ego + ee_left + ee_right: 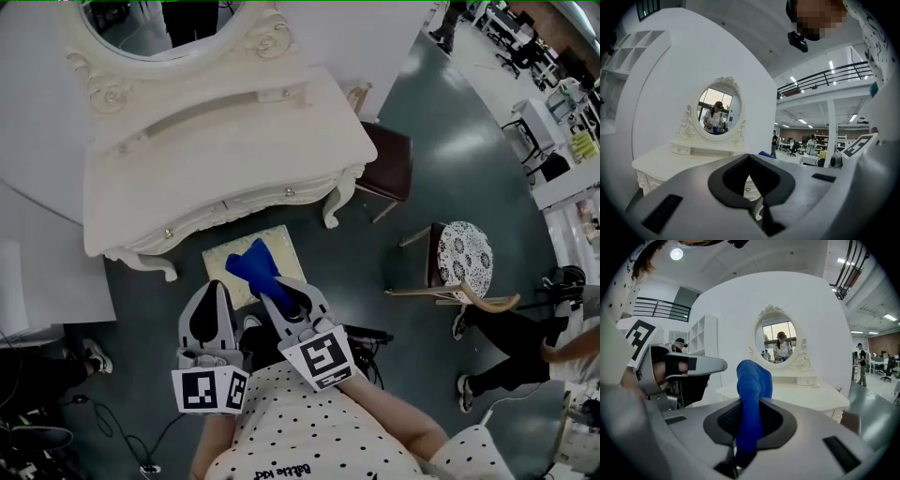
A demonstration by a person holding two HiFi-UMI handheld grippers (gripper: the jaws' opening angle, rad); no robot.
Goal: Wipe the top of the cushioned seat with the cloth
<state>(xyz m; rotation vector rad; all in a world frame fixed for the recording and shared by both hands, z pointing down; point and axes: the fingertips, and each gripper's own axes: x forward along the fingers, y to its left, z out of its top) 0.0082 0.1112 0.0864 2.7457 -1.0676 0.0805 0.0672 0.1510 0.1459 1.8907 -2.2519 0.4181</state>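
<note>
The cushioned seat (281,246) is a small cream square stool just in front of the dressing table (206,141). A blue cloth (251,266) hangs over it, pinched in my right gripper (274,287), which is shut on the cloth. In the right gripper view the cloth (752,385) sticks up between the jaws of that gripper (749,427). My left gripper (214,289) hovers beside the seat's left edge. Its jaws (750,183) are shut with nothing in them. Much of the seat is hidden by the cloth and both grippers.
The cream dressing table carries an oval mirror (717,111) close ahead. A dark red chair (389,164) and a lace-topped stool (464,258) stand to the right. A person's legs (497,352) are at the right, and cables (103,412) lie on the floor at lower left.
</note>
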